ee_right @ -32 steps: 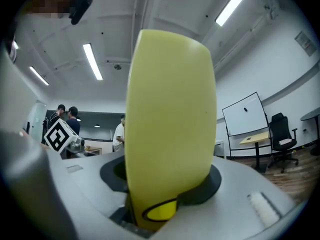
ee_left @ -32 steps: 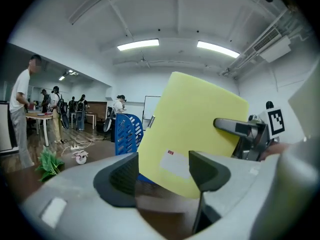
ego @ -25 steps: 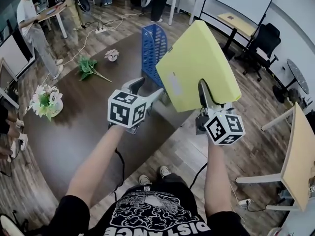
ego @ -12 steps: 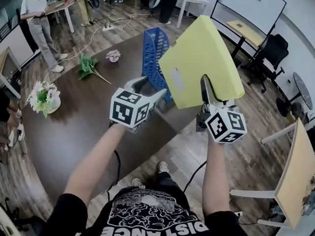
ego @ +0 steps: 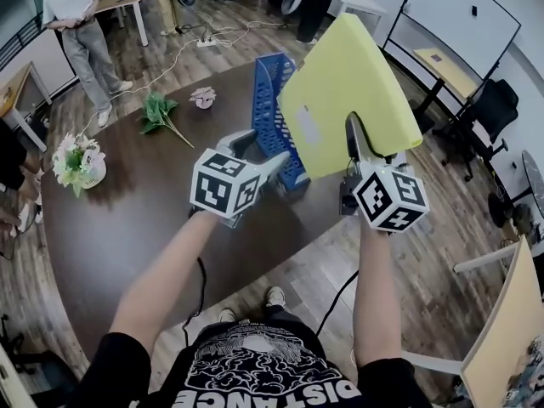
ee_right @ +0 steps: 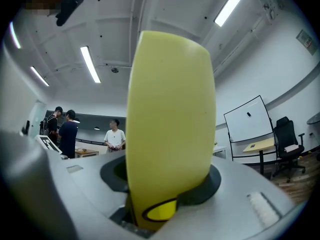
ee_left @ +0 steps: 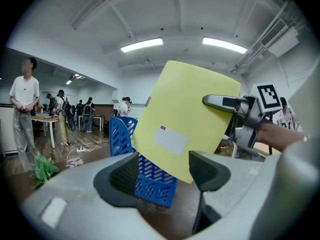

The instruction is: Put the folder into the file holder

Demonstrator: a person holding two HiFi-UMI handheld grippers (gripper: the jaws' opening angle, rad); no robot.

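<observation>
A thick yellow folder [ego: 344, 92] is raised in the air, tilted, with a white label on its cover; my right gripper [ego: 357, 147] is shut on its lower edge. In the right gripper view the folder [ee_right: 170, 119] stands on edge between the jaws and hides most of the room. A blue perforated file holder [ego: 272, 113] stands upright on the dark table [ego: 127, 219], just left of and below the folder. My left gripper [ego: 259, 164] is open and empty, pointing at the holder's near end. In the left gripper view the holder [ee_left: 145, 171] sits beyond the jaws, behind the folder [ee_left: 182, 119].
On the table's far left lie a potted flower bunch [ego: 78, 164], a green sprig [ego: 161, 113] and a small pink flower [ego: 202, 97]. A person [ego: 85, 32] stands beyond the table near desks. Office chairs, a whiteboard and a wooden desk [ego: 501, 330] are to the right.
Both grippers have moved a little further over the table toward the file holder. The folder has travelled with the right gripper and now overlaps the holder's right side more.
</observation>
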